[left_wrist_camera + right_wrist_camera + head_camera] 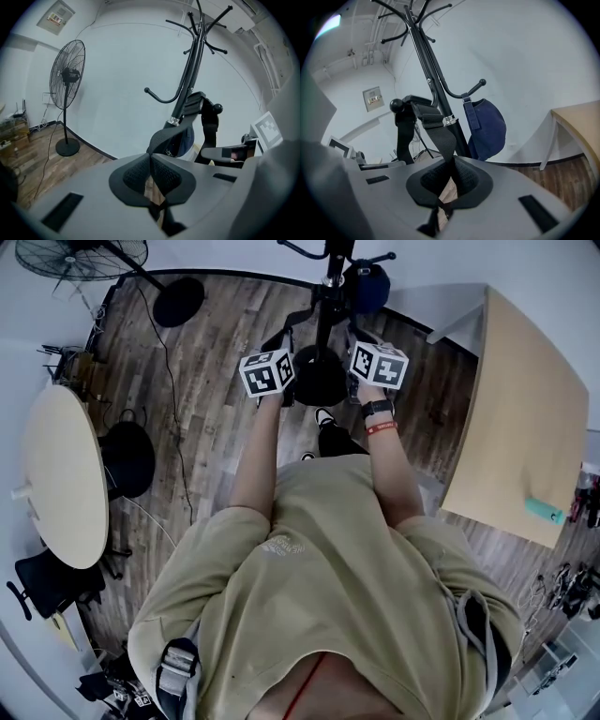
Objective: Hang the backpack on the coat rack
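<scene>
Both are clamped shut, left tool (pixel 151 169) on the padded backpack strap (pixel 169 134), right tool (pixel 452 177) on the webbing (pixel 440 127), so I'd lift evenly and seat them fully over the coat rack (pixel 432 84) hook.

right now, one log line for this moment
left gripper: shut on padded strap | right gripper: shut on webbing | webbing over hook
</scene>
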Tool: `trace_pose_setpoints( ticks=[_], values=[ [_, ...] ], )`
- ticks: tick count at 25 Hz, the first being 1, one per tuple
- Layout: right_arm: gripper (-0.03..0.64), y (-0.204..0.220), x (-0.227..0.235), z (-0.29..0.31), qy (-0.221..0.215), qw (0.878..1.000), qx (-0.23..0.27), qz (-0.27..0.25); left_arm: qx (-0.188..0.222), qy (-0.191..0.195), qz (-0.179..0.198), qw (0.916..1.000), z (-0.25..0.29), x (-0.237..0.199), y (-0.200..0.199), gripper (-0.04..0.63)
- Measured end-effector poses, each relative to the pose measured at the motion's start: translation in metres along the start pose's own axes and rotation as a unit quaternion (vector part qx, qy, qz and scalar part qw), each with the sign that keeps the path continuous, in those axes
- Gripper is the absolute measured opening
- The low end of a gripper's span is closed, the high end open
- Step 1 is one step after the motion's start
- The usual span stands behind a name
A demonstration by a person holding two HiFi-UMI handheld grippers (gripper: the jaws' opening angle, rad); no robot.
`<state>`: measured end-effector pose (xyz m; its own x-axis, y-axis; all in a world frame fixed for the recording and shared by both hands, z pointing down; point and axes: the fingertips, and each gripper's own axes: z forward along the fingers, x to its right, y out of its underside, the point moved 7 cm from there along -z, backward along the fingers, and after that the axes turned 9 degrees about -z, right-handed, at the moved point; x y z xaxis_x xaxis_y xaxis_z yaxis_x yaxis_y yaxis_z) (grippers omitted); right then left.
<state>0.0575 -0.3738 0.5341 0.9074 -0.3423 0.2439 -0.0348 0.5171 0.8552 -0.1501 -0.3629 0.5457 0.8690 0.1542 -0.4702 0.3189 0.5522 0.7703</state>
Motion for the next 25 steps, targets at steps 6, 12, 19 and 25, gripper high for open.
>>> trace_pose_setpoints(
  ticks=[6, 12, 19, 25],
  values=[
    [0.018, 0.015, 0.001, -0.002, 0.009, 1.0, -0.021, -0.005, -0.02, 0.023, 0.021, 0.9993, 0.007, 0.01, 0.018, 0.025],
    [0.018, 0.038, 0.005, 0.0, 0.004, 0.999, -0.04, 0.003, -0.04, 0.045, 0.032, 0.9977, 0.018, 0.026, 0.031, 0.025],
    [0.029, 0.042, -0.001, 0.006, -0.018, 0.999, -0.041, 0.001, -0.049, 0.065, 0.035, 0.9961, 0.023, 0.037, 0.036, 0.028],
    [0.035, 0.044, -0.004, 0.007, -0.021, 0.999, -0.04, -0.001, -0.046, 0.065, 0.042, 0.9959, 0.023, 0.04, 0.039, 0.028]
  ],
)
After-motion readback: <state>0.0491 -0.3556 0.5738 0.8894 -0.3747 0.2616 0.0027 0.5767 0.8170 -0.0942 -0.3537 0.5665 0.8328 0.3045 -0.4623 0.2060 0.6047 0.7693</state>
